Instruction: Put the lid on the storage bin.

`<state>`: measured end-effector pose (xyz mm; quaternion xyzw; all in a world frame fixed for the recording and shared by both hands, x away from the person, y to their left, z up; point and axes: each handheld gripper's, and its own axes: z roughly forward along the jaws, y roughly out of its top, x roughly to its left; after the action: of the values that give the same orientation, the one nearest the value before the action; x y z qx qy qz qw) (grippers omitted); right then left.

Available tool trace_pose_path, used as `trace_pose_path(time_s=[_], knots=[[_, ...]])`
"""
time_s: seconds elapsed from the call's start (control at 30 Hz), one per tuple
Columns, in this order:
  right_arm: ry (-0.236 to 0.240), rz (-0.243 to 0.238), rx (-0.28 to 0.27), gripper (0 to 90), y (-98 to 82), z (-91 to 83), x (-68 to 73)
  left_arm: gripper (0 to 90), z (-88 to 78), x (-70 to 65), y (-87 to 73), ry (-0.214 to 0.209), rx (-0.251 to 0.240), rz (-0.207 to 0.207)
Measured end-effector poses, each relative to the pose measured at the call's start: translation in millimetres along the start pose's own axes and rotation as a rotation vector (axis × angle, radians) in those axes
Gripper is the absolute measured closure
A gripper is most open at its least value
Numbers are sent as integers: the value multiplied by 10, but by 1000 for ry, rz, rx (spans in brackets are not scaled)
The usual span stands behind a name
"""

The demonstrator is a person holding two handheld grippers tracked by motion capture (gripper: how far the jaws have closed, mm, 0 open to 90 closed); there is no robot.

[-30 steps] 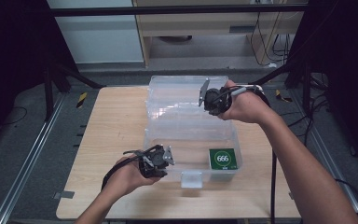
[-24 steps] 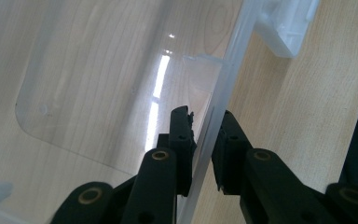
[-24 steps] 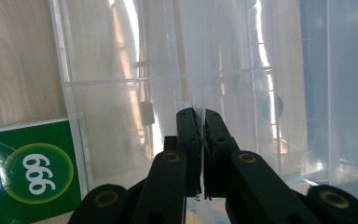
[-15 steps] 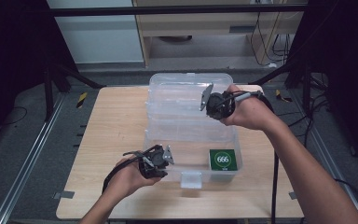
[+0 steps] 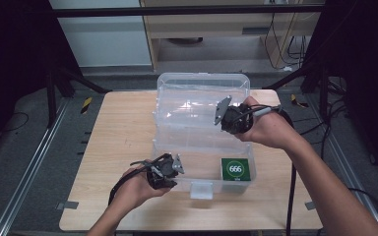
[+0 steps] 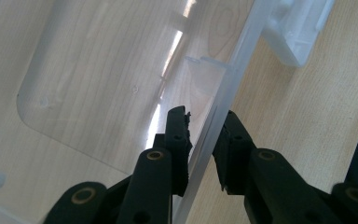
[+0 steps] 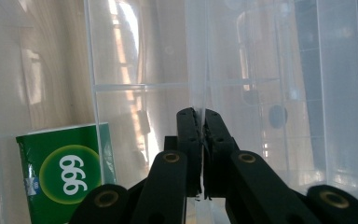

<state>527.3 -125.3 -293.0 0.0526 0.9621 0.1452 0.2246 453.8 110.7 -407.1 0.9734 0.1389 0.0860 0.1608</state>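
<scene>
Clear plastic storage box (image 5: 177,162) sits at centre of the high view, its lid (image 5: 202,93) raised toward the top. Right gripper (image 5: 225,118), right of centre, is clamped tight on the lid's thin edge (image 7: 197,93). Left gripper (image 5: 170,169), lower left, straddles the box's front wall (image 6: 228,88) with jaws slightly parted, one pad (image 6: 179,135) inside. A green "666" packet (image 5: 235,169) lies in the box's right corner.
</scene>
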Motion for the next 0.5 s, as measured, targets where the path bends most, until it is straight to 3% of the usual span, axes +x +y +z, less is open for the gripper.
trace_pose_path(time_s=[0.13,0.27,0.37,0.4,0.5], knots=[[-13,-3,-10,874,-11,-26,74,758,12,-13,3,2,-8,-8],[-19,-16,-17,874,-24,-48,140,756,8,-3,8,12,4,12],[-24,-13,-24,872,-40,-69,203,753,17,-29,-2,7,-2,-24],[-23,-12,-25,871,-45,-76,225,751,15,-10,2,18,-3,8],[-31,-16,-30,868,-54,-88,276,747,18,-25,0,26,-5,7]])
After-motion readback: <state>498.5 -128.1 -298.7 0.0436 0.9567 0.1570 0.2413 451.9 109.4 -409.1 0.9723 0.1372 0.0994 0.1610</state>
